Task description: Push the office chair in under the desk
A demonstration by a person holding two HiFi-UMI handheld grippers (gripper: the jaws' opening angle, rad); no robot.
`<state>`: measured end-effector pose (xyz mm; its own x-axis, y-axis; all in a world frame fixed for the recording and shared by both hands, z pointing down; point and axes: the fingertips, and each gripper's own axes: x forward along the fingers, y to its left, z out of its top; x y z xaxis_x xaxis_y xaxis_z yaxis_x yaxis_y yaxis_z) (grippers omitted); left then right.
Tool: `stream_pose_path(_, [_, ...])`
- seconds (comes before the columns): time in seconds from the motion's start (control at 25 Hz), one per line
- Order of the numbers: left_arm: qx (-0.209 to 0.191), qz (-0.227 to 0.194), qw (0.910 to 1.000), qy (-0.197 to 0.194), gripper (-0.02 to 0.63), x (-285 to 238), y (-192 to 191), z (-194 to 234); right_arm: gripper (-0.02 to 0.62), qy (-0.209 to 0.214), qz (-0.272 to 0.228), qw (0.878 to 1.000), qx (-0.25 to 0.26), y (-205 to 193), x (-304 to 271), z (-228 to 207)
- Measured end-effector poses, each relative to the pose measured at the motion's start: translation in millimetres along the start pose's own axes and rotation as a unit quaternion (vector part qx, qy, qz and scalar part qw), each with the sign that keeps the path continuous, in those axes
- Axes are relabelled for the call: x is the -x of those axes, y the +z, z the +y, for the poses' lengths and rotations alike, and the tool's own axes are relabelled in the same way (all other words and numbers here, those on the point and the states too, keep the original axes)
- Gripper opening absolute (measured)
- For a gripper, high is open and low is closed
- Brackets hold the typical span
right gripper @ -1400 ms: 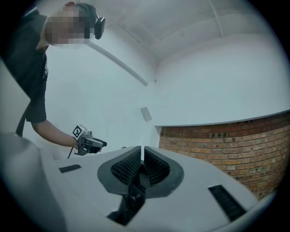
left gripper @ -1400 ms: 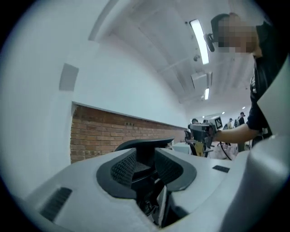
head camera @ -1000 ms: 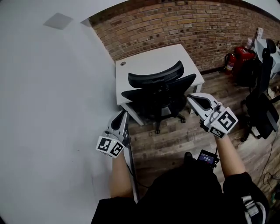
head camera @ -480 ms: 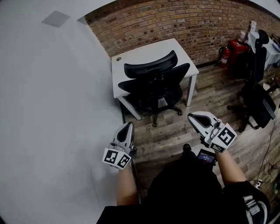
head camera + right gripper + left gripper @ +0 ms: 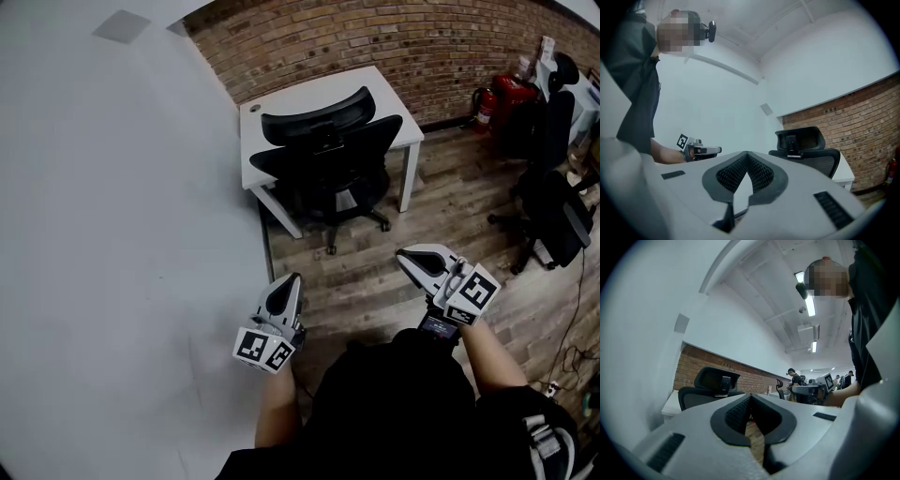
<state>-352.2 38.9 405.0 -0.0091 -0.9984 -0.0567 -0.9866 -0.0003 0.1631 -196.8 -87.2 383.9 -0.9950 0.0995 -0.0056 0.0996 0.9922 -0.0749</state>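
You stand back on the wooden floor (image 5: pixel 375 281) with a hand-held gripper in each hand, both pointing level toward the far corner of the room. The black office chair (image 5: pixel 328 164) sits pushed in at the white worktop (image 5: pixel 281 98), its backrest and headrest rising across the worktop's front edge and its wheeled base showing on the boards below. The worktop stands in the corner where the brick wall (image 5: pixel 394 37) meets the plain white wall (image 5: pixel 122 234).

Your left hand-held gripper (image 5: pixel 289 280) hangs close to the white wall, its jaws pressed together with nothing between them; its own view shows the ribbed pads meeting at the tip and only floorboards behind the narrow slit lower down. Your right hand-held gripper (image 5: pixel 405 256) is held out over the open floor, its jaws likewise closed and empty. Both are well apart from the chair, touching nothing.

Each gripper view catches the other tool off to the side, with the chair and the brick wall beyond. At the right edge of the room, a red fire extinguisher (image 5: pixel 497 98) stands near the brick wall, and a second dark chair (image 5: pixel 558 225) stands on the floor farther along. People are visible in the distance in the left gripper view.
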Motion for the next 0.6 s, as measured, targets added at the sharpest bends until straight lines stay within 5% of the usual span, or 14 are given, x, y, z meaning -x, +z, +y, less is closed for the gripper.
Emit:
stream_pose_path(0.24, [-0.010, -0.001, 1.0000, 0.001, 0.015, -1, 10, -61, 0.006, 0.030, -0.016, 0.999, 0.005, 18, 29, 5])
stream_pose_path(0.36, [-0.012, 0.009, 0.9999, 0.000, 0.015, -7, 3, -89, 0.006, 0.048, -0.033, 0.997, -0.041, 23, 50, 14])
stream_pose_path(0.6, [-0.020, 0.020, 0.9995, 0.013, 0.015, -13, -13, -134, 0.006, 0.072, -0.009, 0.997, -0.041, 7, 73, 28])
